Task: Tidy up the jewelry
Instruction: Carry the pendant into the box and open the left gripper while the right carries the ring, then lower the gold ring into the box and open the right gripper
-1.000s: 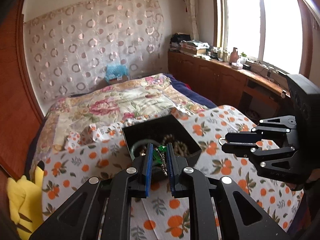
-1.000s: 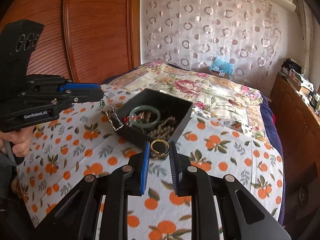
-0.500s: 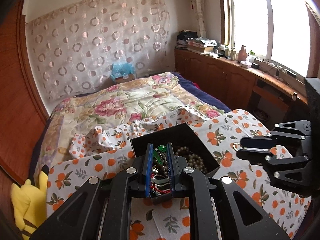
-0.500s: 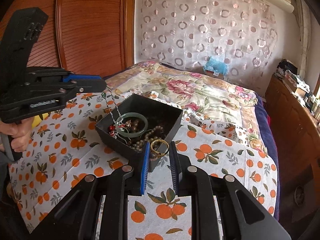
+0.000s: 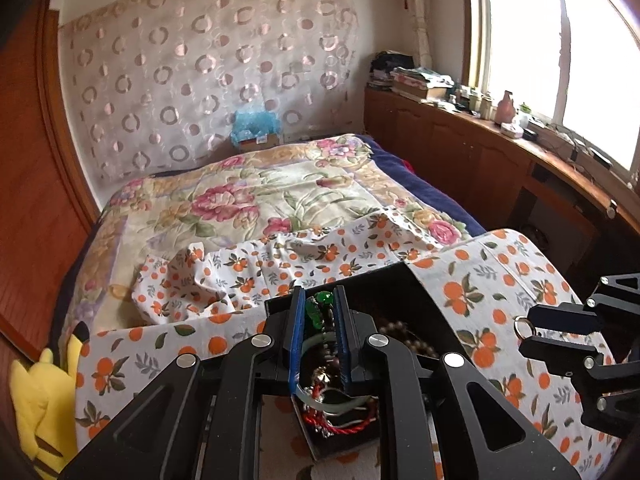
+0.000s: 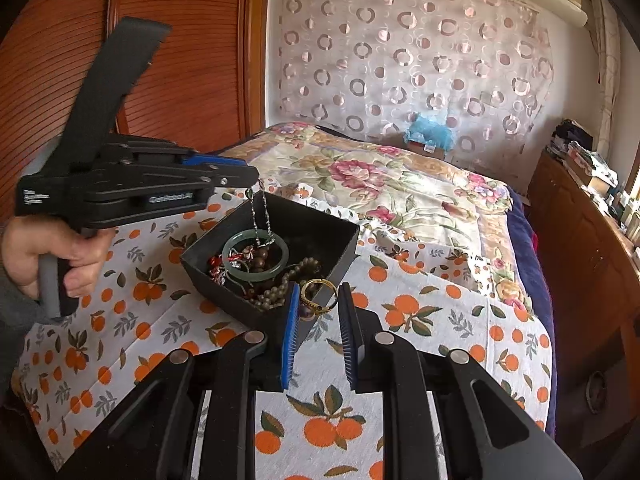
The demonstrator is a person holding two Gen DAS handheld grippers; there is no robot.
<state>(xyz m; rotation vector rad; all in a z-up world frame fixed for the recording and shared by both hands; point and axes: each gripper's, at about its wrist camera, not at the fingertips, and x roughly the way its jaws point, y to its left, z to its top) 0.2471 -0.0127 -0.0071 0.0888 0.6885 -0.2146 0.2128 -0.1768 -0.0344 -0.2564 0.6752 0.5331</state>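
The left gripper [image 5: 318,322] is clenched on a necklace [image 5: 320,312] with green stones. Only the right wrist view shows its chain [image 6: 260,220] hanging into the black box [image 6: 320,232], above the green bangle [image 6: 256,258] and beads [image 6: 280,284]. The right gripper [image 6: 318,300] grasps a gold ring [image 6: 318,294] at the box's near corner. The left view shows that ring [image 5: 523,326] side-on.

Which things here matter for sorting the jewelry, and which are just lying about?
In the job:
- black box
- silver chain, in left tongs, hanging into the box
- gold ring, in right tongs
- jade bangle and beads, in the box

Lying about:
- yellow plush toy
- blue bundle
- books
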